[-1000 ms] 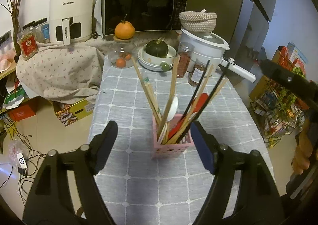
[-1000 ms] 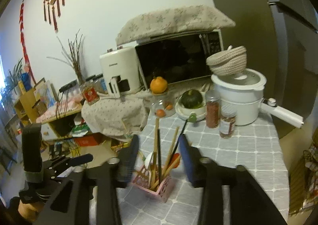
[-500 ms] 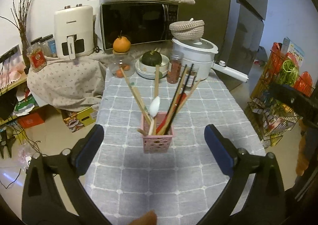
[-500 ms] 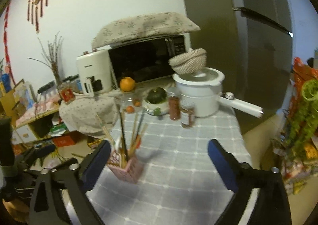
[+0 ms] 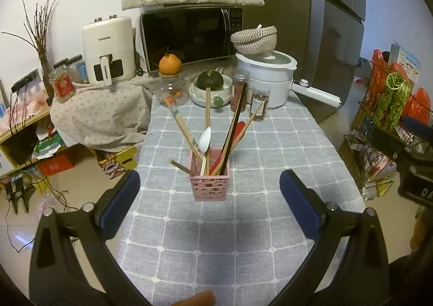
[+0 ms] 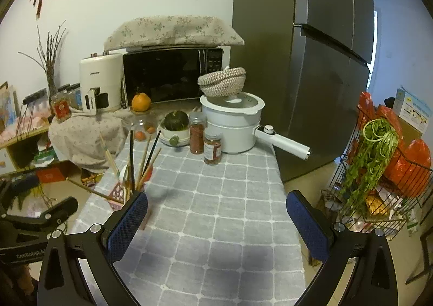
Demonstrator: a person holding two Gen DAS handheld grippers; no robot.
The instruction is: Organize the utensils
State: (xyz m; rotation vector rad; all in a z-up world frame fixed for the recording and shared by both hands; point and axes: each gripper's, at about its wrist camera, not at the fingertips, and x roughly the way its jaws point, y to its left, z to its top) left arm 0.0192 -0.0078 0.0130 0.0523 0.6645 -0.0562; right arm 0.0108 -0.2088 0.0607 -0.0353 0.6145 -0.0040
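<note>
Your left gripper (image 5: 209, 200) and right gripper (image 6: 216, 220) have just spread wide, both empty, and backed off. The pink holder (image 5: 209, 188), mid-frame, stands alone, utensils (image 5: 216, 138) inside; the organizing looks done.

left wrist: faces table (image 5: 243, 238) squarely | right wrist: angled right | shared: microwave (image 6: 167, 76)

Far edge of the surface (image 5: 243, 238) held a white pot (image 5: 266, 81), two spice jars (image 5: 259, 101), squash in bowls (image 5: 210, 81); microwave (image 5: 189, 35) behind.
</note>
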